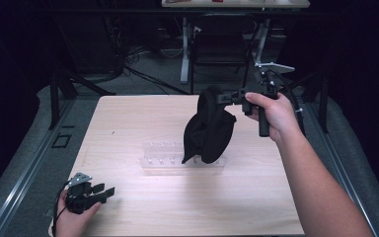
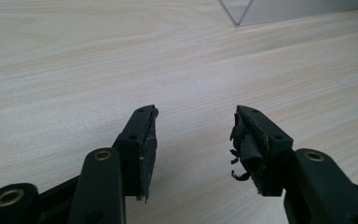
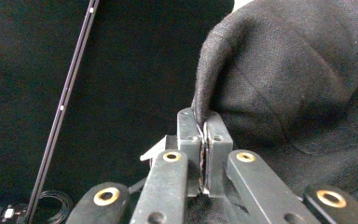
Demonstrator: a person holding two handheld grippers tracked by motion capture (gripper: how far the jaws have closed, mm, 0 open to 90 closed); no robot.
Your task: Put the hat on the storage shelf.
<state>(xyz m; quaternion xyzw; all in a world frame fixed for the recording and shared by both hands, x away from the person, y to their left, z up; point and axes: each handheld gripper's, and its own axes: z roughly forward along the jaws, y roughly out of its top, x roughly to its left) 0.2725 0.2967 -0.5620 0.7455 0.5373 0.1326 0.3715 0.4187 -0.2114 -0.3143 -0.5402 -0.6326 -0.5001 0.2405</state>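
Right gripper: the right gripper (image 1: 229, 97) was held above the far right part of the bench (image 1: 128, 123) by the person's right hand (image 1: 274, 114), pointing towards the left of the high view.
Right fingers: they were seen pressed together in the right gripper view (image 3: 204, 140), with a fold of black cloth (image 3: 289, 79) pinched between them.
Black cloth: it was lifted clear of the bench, hanging from the right gripper in the high view (image 1: 209, 128); its lower end was seen in front of a clear plastic rack (image 1: 163, 158), and contact between the two could not be told.
Clear rack: it was lying near the middle of the bench; one corner of it was caught at the top of the left gripper view (image 2: 242, 11).
Left gripper: the left gripper (image 1: 102, 191) was held low at the near left corner of the bench by the left hand (image 1: 74, 217).
Left fingers: they were spread wide apart (image 2: 144, 144) with nothing held between them; the pad on the other finger looked torn and frayed.
Bench surface: pale wood grain was seen beneath the left gripper (image 2: 74, 60).
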